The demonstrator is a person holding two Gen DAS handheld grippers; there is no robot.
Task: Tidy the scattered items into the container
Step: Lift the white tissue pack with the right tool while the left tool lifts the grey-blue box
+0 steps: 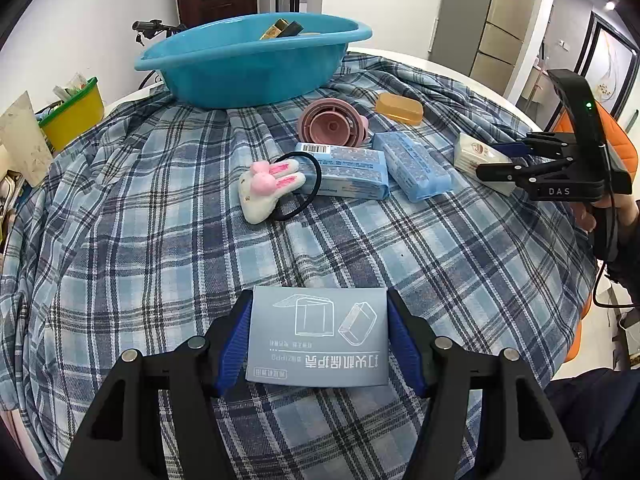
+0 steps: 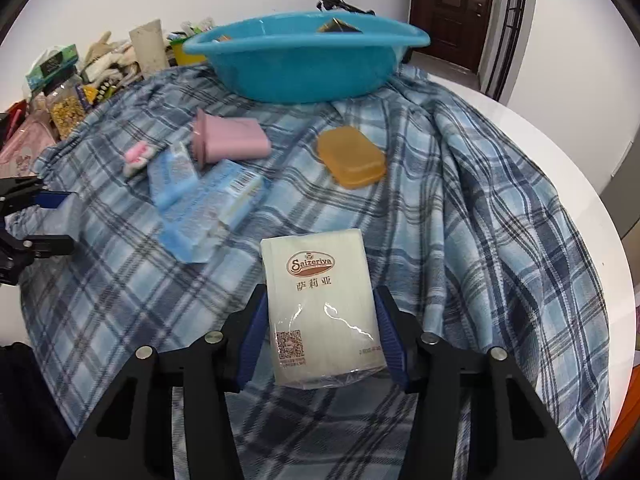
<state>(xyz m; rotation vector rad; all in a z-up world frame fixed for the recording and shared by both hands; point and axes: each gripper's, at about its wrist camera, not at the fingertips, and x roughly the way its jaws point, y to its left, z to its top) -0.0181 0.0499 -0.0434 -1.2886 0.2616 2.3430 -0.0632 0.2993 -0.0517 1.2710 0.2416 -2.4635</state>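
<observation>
From the left wrist, the left tool [image 1: 318,340] clamps a flat grey-blue card [image 1: 318,336] printed with line drawings, its long axis running 3 to 9 o'clock; at 12 o'clock the blue basin [image 1: 256,68] holds gold and dark items. From the right wrist, the right tool [image 2: 320,332] grips a white Saizeriya napkin pack [image 2: 320,304], its long axis pointing to 12 o'clock toward the basin on the plaid-covered surface [image 2: 480,200].

basin [image 1: 256,68] at the cloth's [image 1: 160,248] far end, boxes [image 1: 280,30] inside | cup [image 1: 332,122] lying just before the basin | soap [image 1: 399,109] right of the cup | two tissue packs [image 1: 344,172] before the cup | rabbit hair tie [image 1: 272,188] touching the left pack, on its left
</observation>
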